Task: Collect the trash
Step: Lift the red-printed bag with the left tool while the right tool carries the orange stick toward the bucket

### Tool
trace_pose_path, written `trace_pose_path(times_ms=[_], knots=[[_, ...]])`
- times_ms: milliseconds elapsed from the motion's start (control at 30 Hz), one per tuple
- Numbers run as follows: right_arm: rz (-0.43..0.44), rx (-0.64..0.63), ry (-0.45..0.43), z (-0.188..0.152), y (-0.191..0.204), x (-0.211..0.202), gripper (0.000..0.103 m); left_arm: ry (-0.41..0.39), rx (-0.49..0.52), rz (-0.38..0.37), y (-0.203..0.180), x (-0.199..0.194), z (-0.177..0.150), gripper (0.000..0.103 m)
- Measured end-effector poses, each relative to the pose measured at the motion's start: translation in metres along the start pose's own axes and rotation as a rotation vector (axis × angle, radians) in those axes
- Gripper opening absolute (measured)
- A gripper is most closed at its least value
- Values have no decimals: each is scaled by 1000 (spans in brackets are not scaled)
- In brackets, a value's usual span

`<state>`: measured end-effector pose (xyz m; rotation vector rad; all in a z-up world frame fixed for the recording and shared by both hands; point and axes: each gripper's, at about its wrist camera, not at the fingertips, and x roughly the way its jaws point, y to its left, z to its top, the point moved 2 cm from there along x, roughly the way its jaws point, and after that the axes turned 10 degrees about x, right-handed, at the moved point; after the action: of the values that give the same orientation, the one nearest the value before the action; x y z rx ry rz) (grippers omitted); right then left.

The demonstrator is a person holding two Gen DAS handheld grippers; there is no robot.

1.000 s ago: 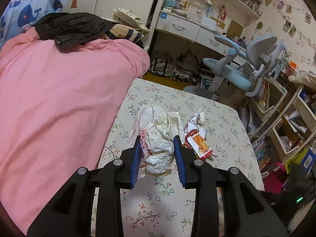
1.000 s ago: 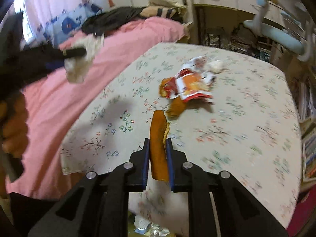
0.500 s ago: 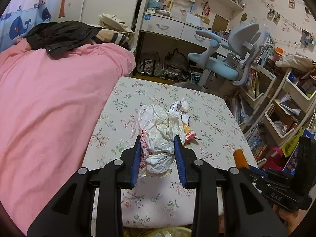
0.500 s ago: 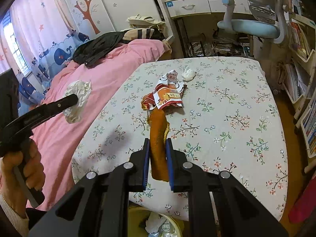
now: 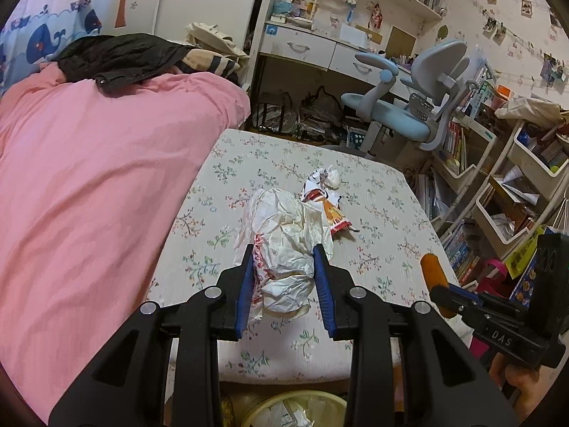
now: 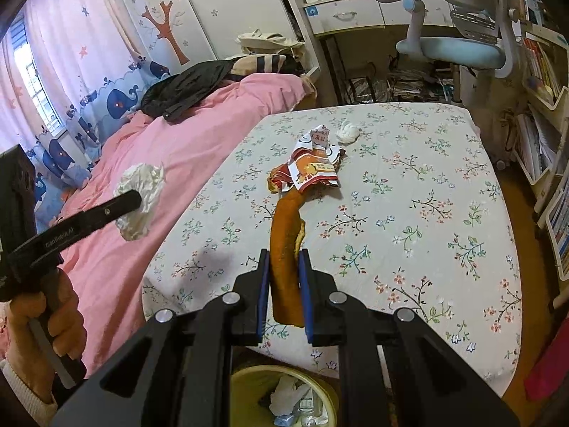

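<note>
- While the left gripper (image 5: pixel 283 269) grasps crumpled paper (image 5: pixel 288 249) and the right gripper (image 6: pixel 283 277) an orange peel (image 6: pixel 286 249), both should be centred over the bin (image 6: pixel 249 379).
- Release should be made only above the bin.

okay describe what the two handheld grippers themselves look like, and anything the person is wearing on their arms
Both the left gripper and the right gripper are matte black plastic with triangular cut-outs, silver pivot bolts and blue ribbed pads inside the fingers. Seen from the side, each has white lettering printed along the black body and a pistol-style handle. A cream knitted cuff shows at the left wrist. No cables are visible.
</note>
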<state>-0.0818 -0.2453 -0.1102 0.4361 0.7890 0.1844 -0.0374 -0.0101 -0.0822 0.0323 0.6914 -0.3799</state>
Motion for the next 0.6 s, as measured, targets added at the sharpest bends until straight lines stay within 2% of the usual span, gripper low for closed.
trace_pose_path(times_ms=[333,600], knots=[[15,12,-6,-9,2,-7,17,11,29,-6,-17,-16,-22,30],[33,-7,20,-33,14,-12,17,15,50,-18,-30,-26,-37,30]])
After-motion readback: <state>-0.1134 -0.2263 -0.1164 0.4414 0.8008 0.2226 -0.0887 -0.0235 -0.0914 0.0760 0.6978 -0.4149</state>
